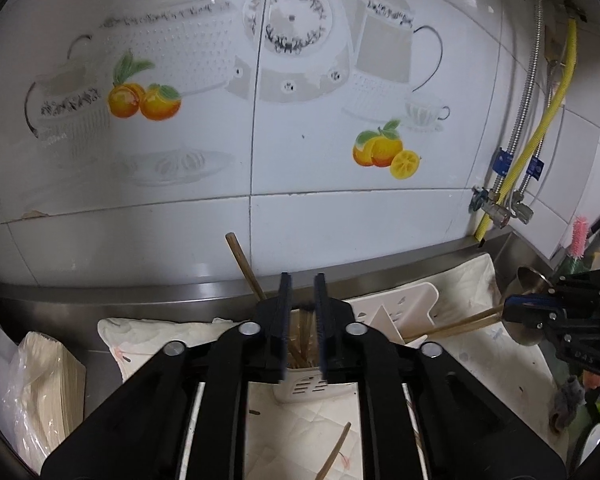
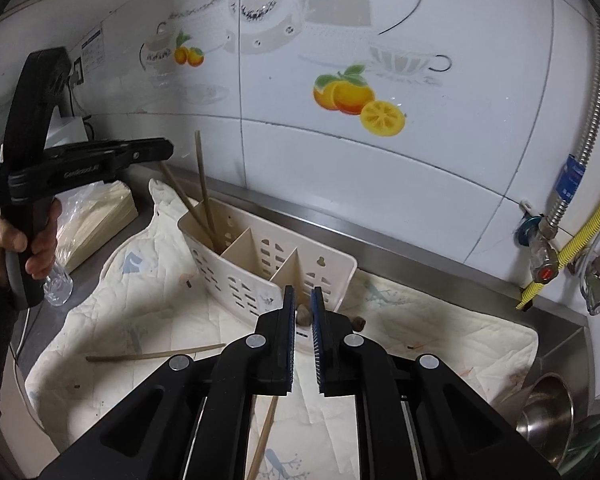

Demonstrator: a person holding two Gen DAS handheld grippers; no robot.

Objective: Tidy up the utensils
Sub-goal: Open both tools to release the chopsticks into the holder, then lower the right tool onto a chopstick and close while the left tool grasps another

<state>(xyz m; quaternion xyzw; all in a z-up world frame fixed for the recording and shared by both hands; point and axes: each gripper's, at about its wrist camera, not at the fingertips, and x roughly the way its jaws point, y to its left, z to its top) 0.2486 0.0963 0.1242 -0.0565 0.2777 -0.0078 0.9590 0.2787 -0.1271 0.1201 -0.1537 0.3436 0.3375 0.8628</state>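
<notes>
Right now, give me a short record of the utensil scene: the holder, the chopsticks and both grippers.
holder: white three-compartment caddy on the quilted cloth
in holder: leaning chopsticks in one end compartment; none visible in the other two
loose: single chopstick lying flat on the cloth
left gripper: slightly open, nothing clamped, above the filled compartment
right gripper: shut on a chopstick pair that points toward the caddy
</notes>
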